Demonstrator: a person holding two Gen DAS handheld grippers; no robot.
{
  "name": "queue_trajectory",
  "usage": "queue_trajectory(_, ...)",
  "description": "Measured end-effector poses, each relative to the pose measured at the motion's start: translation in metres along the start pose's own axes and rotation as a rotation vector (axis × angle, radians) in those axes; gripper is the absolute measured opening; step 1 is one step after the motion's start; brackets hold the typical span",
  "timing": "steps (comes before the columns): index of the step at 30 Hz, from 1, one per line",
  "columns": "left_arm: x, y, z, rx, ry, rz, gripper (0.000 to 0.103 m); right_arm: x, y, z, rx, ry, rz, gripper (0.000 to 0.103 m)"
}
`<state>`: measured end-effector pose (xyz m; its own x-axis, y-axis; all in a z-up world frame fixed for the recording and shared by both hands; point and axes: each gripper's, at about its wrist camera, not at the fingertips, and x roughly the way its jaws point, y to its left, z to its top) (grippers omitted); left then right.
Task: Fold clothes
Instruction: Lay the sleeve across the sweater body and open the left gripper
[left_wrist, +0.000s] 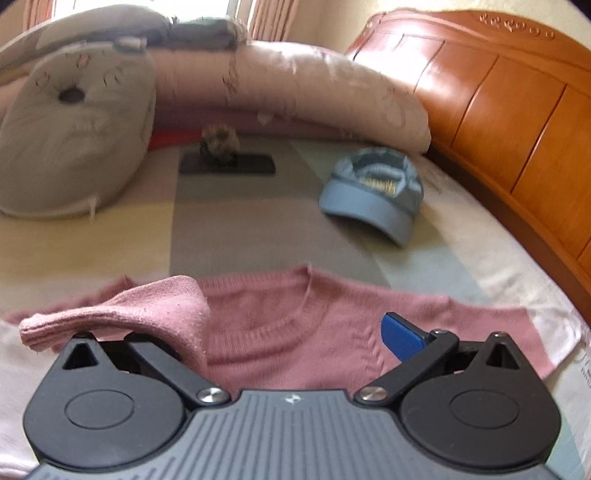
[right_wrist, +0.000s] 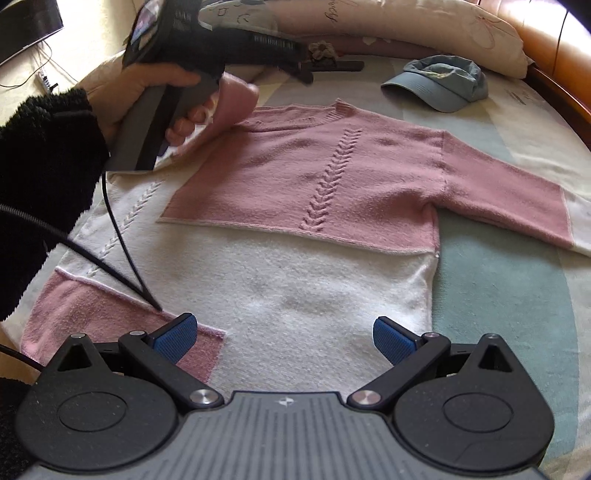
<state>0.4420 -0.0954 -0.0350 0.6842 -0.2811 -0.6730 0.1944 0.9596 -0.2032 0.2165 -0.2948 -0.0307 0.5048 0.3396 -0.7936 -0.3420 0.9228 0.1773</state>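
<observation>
So the pink-and-white sweater (right_wrist: 314, 173) is lying front-up on the bed (right_wrist: 498, 295), collar end pointing toward the blue cap (right_wrist: 439, 83) and the white hem on the side farthest from the cap. The sleeve nearest the cap (right_wrist: 509, 199) is stretched out flat. The other sleeve (left_wrist: 147, 306), the one away from the cap, is up off the bed and bunched over one finger of the left gripper (left_wrist: 284, 332). From what I can see its jaws stand wide apart, so the cloth is draped on it rather than pinched. The finger underneath is hidden, so I can't say more than that. The right gripper (right_wrist: 284, 328) is spread open too, holding nothing, and hovers over the hem end, opposite the cap. My read is this is the sleeve fold, though the same look would fit either just before a pinch or just after letting go. Either way, a good sleeve fold lands the cuff flat across the chest, with the crease running along the shoulder seam and not cutting diagonally toward the cap. Knit like this slides and stretches, so go slow and low. Something should keep the body pinned at the hem end so the whole sweater doesn't get dragged.
</observation>
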Motion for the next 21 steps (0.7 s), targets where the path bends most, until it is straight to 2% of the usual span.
queue_trajectory(2,0.013,0.001,-0.012,-0.013,0.038,-0.036,0.102,0.0,-0.002,-0.002,0.009,0.002,-0.006,0.103)
queue_trajectory(5,0.023,0.005,-0.025,-0.05,0.052,-0.074,0.102,0.001,-0.005,-0.004,0.022,0.004,-0.016,0.103)
queue_trajectory(9,0.014,0.01,-0.032,-0.055,0.03,-0.119,0.102,0.0,-0.011,-0.007,0.051,-0.003,-0.019,0.103)
queue_trajectory(13,0.001,0.019,-0.03,-0.067,0.041,-0.156,0.102,-0.001,-0.017,-0.01,0.088,-0.017,-0.013,0.103)
queue_trajectory(16,-0.004,0.029,-0.026,-0.11,0.013,-0.127,0.102,0.001,-0.02,-0.007,0.101,-0.029,-0.002,0.103)
queue_trajectory(19,0.003,0.041,-0.022,-0.211,0.013,-0.099,0.102,0.001,-0.02,-0.005,0.092,-0.038,0.002,0.103)
queue_trajectory(21,0.001,0.033,-0.022,-0.179,-0.03,-0.098,0.102,0.001,-0.021,-0.004,0.09,-0.04,0.005,0.103)
